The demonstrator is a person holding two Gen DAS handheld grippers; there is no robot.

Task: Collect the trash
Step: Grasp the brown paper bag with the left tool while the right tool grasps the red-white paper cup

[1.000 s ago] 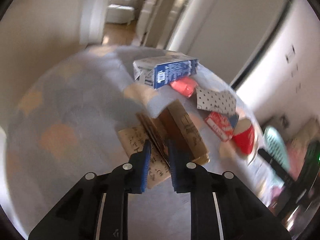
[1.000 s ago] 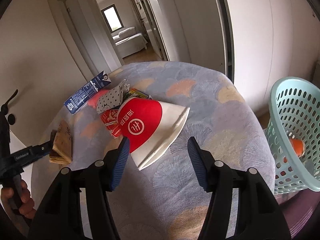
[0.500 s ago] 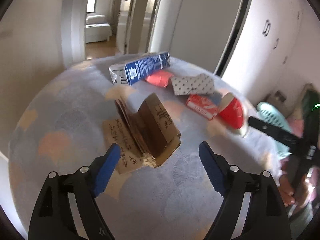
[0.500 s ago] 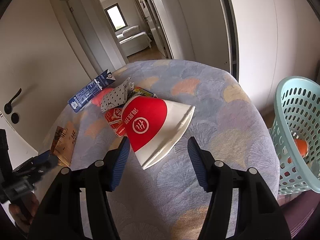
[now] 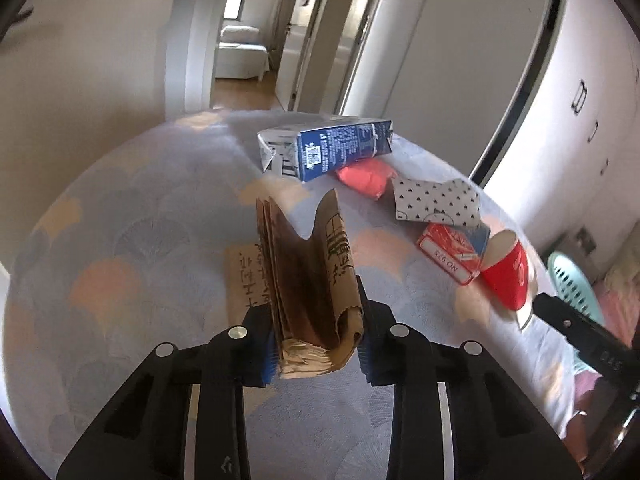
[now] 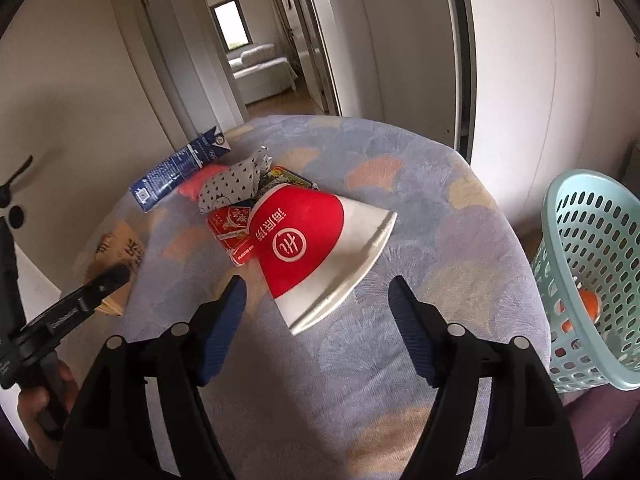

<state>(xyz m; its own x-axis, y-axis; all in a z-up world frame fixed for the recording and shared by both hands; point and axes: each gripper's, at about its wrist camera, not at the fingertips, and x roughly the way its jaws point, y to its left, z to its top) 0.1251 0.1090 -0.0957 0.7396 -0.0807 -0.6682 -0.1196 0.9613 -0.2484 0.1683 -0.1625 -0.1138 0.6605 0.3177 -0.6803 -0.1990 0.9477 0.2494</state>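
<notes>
A folded brown paper bag (image 5: 308, 280) with black writing stands on edge on the pastel-patterned table (image 5: 120, 240), and my left gripper (image 5: 316, 340) is shut on its near end, both blue pads pressing its sides. That bag and my left gripper (image 6: 108, 280) also show at the left of the right wrist view. A flattened red-and-white paper cup (image 6: 304, 240) lies on the table; its near white edge reaches in between the fingertips of my right gripper (image 6: 316, 292). Those jaws are opening and the pads do not touch the cup.
A blue milk carton (image 5: 332, 148), a pink wrapper (image 5: 364, 174), a heart-dotted paper (image 5: 436, 200) and a red packet (image 5: 452, 252) lie clustered behind the cup. A mint basket (image 6: 592, 240) stands off the table's right side with an orange item (image 6: 588, 306) inside.
My left gripper opened wide around the paper bag and has closed on it again, now across the whole folded bag. My right gripper's jaws stand wider than before.
</notes>
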